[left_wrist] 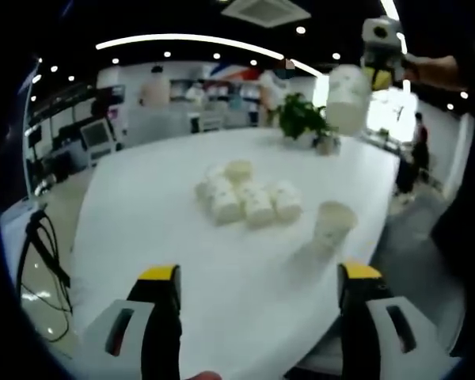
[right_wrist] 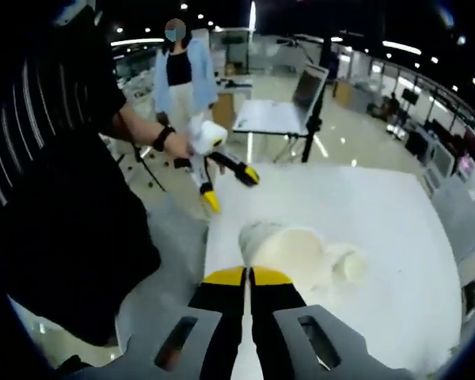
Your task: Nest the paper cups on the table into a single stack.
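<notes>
Left gripper view, tabletop [left_wrist: 182, 261]: broad white surface that carries every cup lying or standing on it; an office room with ceiling lights lies beyond it
Person: dark striped sleeve and torso [right_wrist: 55, 182] along the left of the right gripper view, one hand grasping the left tool; a second person stands further back in the room
Potted plant [left_wrist: 302, 119]: green leaves at the far end of the tabletop, well apart from the cups
Cup cluster [left_wrist: 245, 198]: several white paper cups lying on their sides near the middle of the tabletop, touching one another in a loose heap; whether any is tucked inside another cannot be told
Standing cup [left_wrist: 333, 223]: one paper cup upright with its mouth up, just beside the cluster toward the tabletop edge; its inside is too blurred to judge
Held cup [right_wrist: 289, 249]: white paper cup tilted with its open mouth toward the tabletop, hanging above a lower cup [right_wrist: 350, 264]; nothing visible inside it
Right tool [right_wrist: 248, 277]: yellow-tipped jaws pressed together, clamped on the rim of the held cup, raised above the tabletop; seen in the left gripper view at upper right [left_wrist: 378, 67] with the cup hanging under it
Left tool [left_wrist: 257, 277]: jaws spread wide apart, gripping nothing, hovering over the near tabletop edge
</notes>
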Available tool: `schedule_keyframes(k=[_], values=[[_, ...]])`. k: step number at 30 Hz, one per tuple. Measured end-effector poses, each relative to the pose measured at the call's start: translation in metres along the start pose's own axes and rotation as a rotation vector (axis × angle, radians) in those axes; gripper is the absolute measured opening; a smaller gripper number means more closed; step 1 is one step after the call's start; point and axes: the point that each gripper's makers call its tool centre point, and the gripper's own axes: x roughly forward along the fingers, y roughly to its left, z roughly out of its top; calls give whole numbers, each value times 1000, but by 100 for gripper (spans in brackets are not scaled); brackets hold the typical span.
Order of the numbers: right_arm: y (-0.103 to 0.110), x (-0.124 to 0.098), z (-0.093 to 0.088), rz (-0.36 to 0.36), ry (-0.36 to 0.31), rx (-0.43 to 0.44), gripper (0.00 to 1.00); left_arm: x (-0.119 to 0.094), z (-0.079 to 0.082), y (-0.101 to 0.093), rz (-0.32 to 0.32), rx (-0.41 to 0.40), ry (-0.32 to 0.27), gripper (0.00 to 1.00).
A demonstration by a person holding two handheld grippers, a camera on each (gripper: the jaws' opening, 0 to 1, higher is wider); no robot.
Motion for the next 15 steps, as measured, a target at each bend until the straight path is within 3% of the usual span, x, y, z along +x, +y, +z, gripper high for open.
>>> schedule_keyframes(k=[2, 9, 15], values=[[3, 8, -5, 16, 12, -3, 0, 0, -1, 1, 6, 0, 4, 80], [13, 35, -38, 37, 151, -101, 0, -1, -2, 0, 5, -3, 5, 80], [21, 54, -66, 40, 318, -333, 0, -3, -4, 0, 9, -6, 5, 80]])
